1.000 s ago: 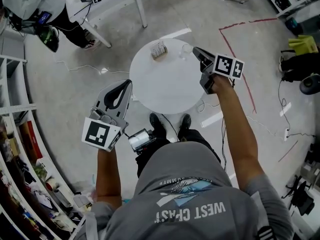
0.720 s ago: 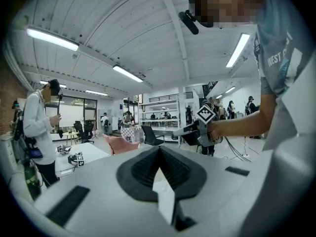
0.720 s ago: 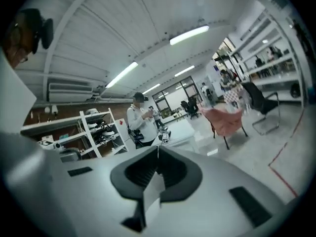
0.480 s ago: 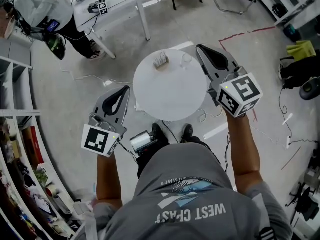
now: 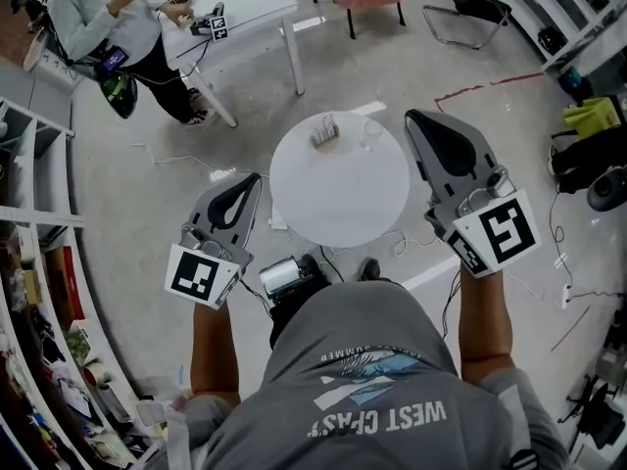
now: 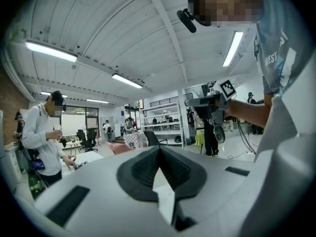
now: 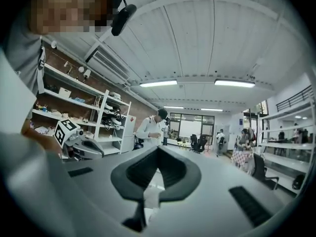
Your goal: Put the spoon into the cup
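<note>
The cup (image 5: pixel 370 133) is small, clear glass, upright near the far edge of the round white desk (image 5: pixel 338 204). I can't make out the spoon from here.

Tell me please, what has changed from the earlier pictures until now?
The right gripper, which was beside the cup, drew back off the table, rose and rolled; it is shut and empty. The left gripper, cup and rack stayed about as they were.

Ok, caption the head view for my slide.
Left gripper and right gripper, both shut, flank a round table bearing a cup.
</note>
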The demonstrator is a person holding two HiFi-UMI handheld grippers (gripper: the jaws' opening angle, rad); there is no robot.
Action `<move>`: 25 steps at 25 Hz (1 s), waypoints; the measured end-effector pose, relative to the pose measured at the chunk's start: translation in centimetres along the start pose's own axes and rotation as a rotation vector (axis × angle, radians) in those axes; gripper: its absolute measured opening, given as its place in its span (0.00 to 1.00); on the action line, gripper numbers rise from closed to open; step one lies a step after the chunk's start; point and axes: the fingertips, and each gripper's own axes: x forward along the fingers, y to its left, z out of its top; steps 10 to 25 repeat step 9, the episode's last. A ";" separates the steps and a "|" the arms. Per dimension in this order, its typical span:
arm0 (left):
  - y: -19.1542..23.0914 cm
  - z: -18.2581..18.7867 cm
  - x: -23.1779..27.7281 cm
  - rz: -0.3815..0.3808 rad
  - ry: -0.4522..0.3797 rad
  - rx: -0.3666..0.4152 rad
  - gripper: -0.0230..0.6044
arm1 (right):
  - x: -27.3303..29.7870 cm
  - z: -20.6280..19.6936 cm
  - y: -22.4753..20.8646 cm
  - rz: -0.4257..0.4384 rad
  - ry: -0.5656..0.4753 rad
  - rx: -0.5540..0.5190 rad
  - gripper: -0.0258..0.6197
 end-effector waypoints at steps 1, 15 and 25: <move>0.0 0.0 -0.1 0.002 -0.001 0.001 0.04 | -0.2 0.1 0.1 0.001 0.000 -0.003 0.04; 0.0 -0.2 -1.0 0.015 0.000 -0.015 0.04 | -1.1 -0.1 0.8 0.008 0.008 -0.006 0.04; 0.0 -0.2 -1.0 0.015 0.000 -0.015 0.04 | -1.1 -0.1 0.8 0.008 0.008 -0.006 0.04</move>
